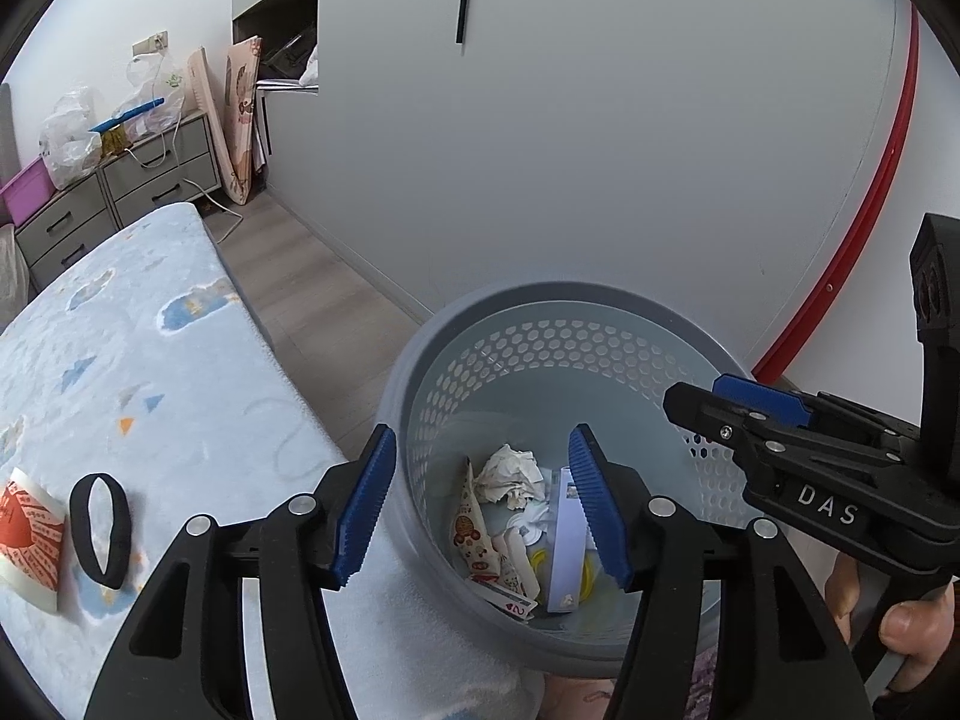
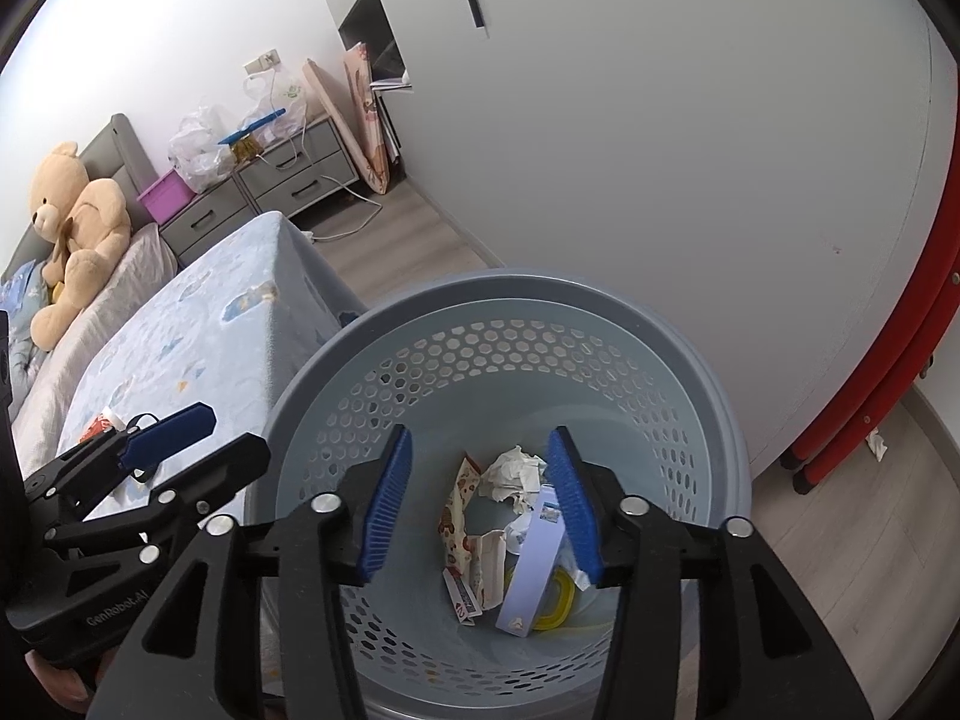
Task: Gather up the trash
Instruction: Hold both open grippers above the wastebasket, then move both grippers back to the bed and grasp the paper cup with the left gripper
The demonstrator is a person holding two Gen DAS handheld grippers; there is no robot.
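both hand-held grippers point steeply down over the grey bin (image 2: pixel 600 324), side by side. the left hand-held gripper (image 1: pixel 483 507) hangs above the bin's near-left rim, its 2 blue pads (image 1: pixel 366 510) apart with nothing between them, so it is released. the right hand-held gripper (image 2: pixel 480 504) hangs over the middle of the bin, jaws likewise parted and empty. in the left wrist view the right tool shows from the side at the right edge, with the person's hand (image 1: pixel 900 624) wrapped round its handle.

the trash lies at the bottom of the bin: a crumpled white tissue (image 2: pixel 516 471) at the far side, a long pale purple box (image 2: pixel 534 564) leaning with its long axis running from far to near, a yellow tape ring (image 2: pixel 561 603) just beside it, a printed wrapper (image 2: pixel 459 510) standing along the left, and a playing card (image 1: pixel 519 606) at the near edge.

the bin stands touching the corner of the bed (image 1: pixel 180 330). on the bed's light blue cover lie a black hair band (image 1: pixel 99 531) and, just left of it, an orange and white packet (image 1: pixel 27 534).
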